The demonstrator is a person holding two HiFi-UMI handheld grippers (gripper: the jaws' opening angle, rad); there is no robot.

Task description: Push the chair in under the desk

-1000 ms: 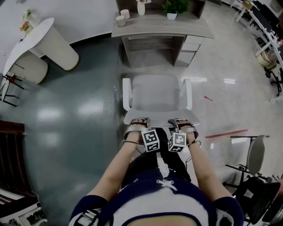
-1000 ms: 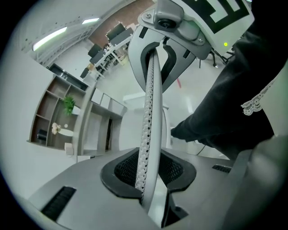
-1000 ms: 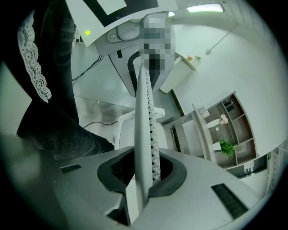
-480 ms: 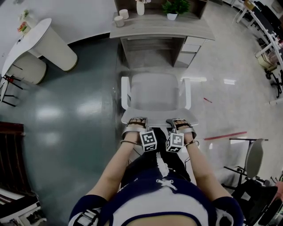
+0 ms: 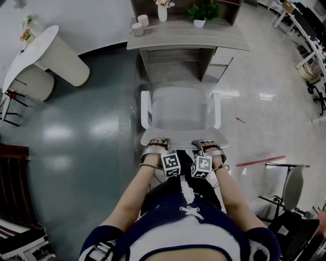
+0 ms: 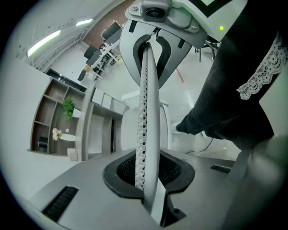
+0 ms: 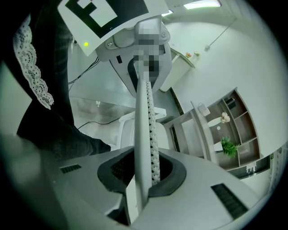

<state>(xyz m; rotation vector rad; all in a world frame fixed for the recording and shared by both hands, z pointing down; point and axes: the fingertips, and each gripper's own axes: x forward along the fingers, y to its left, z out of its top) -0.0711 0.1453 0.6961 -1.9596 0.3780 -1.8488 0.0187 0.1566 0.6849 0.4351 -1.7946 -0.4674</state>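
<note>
As chair (image 5: 179, 109) stands facing worktop (image 5: 153, 40), seat just short of kneehole, not under yet. L to R: round white table (image 5: 35, 46) far left by wall. Left gripper (image 5: 158, 145) jaws just been closing, backrest rim (image 6: 146, 112) btwn pads, pinched. Right gripper (image 5: 208, 145) beside it, likewise clamped on same rim. On worktop: cups (image 5: 137, 25), vase (image 5: 162, 11), plant (image 5: 201, 11). Another chair (image 5: 293, 178) far right.
</note>
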